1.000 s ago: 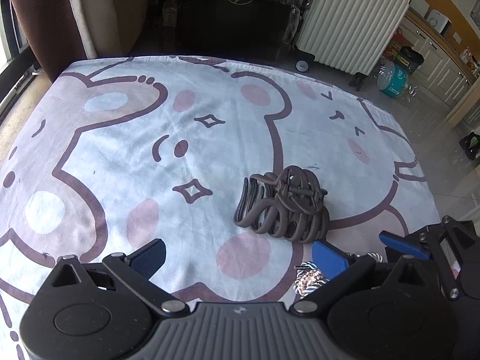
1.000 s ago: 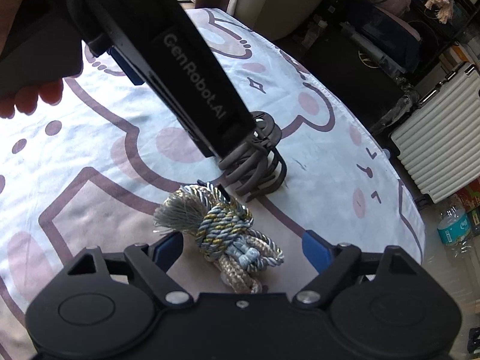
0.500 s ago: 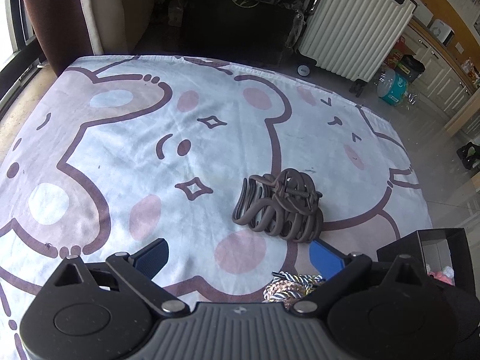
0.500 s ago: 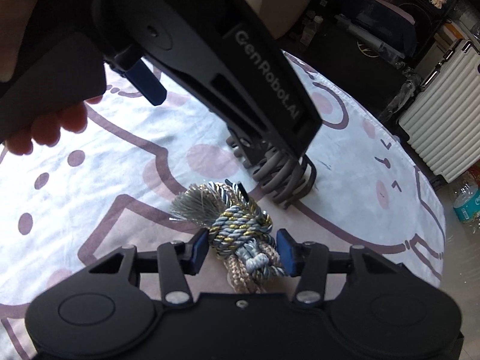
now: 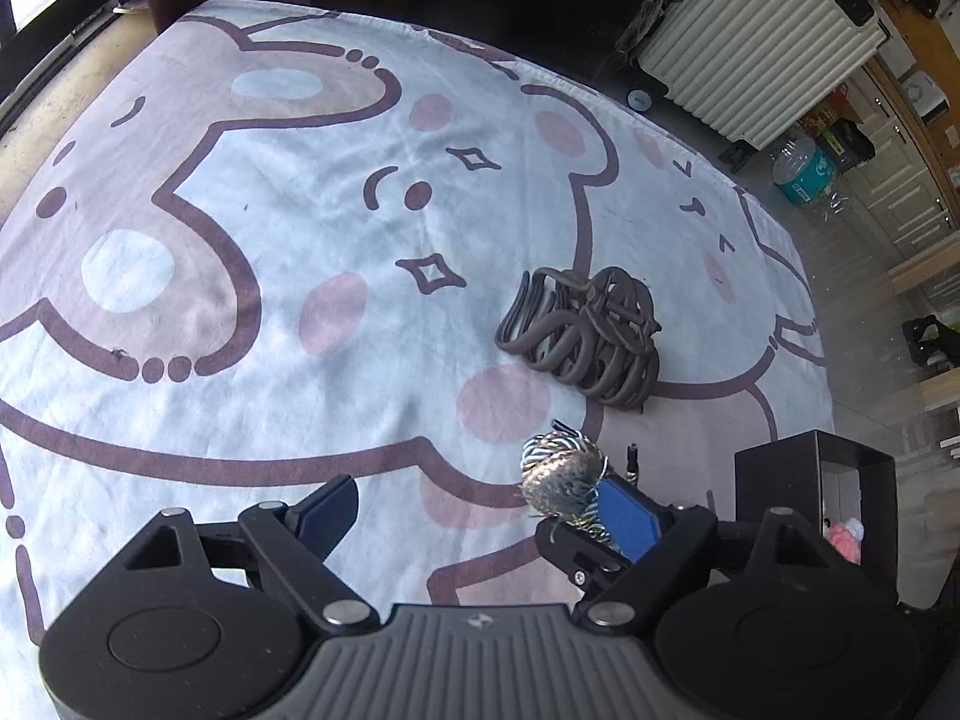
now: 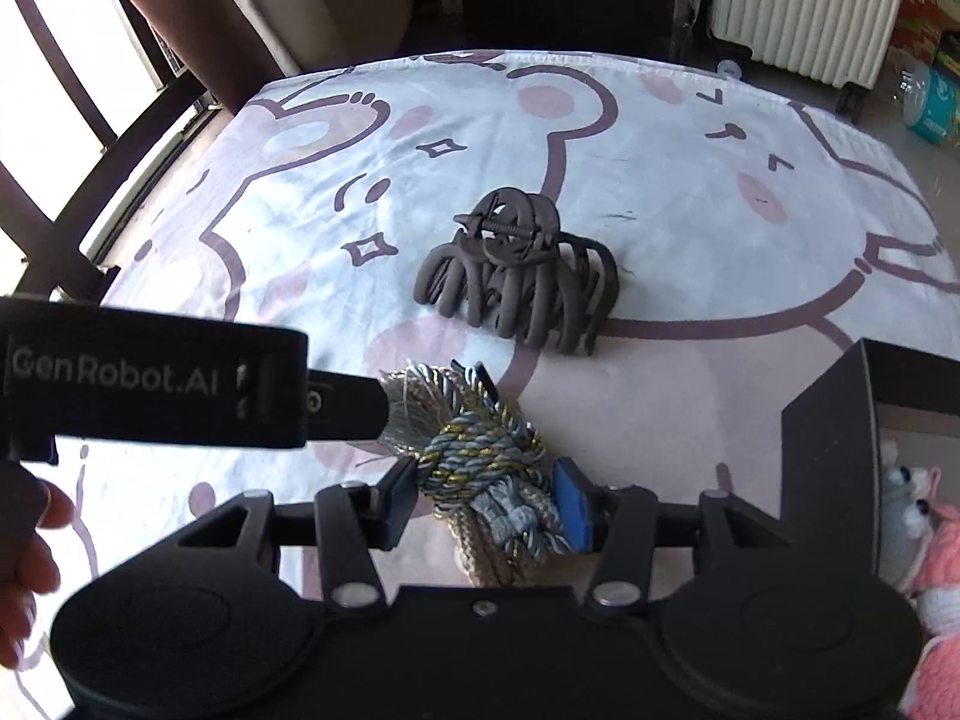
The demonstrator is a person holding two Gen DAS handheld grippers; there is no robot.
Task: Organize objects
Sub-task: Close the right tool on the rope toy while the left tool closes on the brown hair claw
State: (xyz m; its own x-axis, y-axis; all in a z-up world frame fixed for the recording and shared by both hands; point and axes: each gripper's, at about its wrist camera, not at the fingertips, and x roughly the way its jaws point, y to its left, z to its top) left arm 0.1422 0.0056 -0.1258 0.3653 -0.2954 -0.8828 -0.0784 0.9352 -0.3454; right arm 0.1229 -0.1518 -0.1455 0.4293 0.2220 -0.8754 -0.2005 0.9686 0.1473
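Observation:
My right gripper (image 6: 483, 495) is shut on a knotted rope tassel (image 6: 480, 450) of grey, blue and gold cord and holds it off the cloth. The tassel's frayed end also shows in the left wrist view (image 5: 561, 471), just past my right finger pad. A big dark brown hair claw clip (image 6: 519, 276) lies on the bear-print cloth beyond it, and shows in the left wrist view (image 5: 585, 336) too. My left gripper (image 5: 477, 516) is open and empty, hovering to the left of the tassel; its body (image 6: 156, 384) crosses the right wrist view.
A black open box (image 6: 840, 420) stands at the right, with a pink and grey plush toy (image 6: 924, 534) inside; it also shows in the left wrist view (image 5: 810, 498). A white ribbed suitcase (image 5: 756, 42) and a water bottle (image 5: 801, 174) stand beyond the cloth's far edge.
My right gripper closed on the rope tassel, lifted it and swung toward the black box. My left gripper drew back and rose; it stays open.

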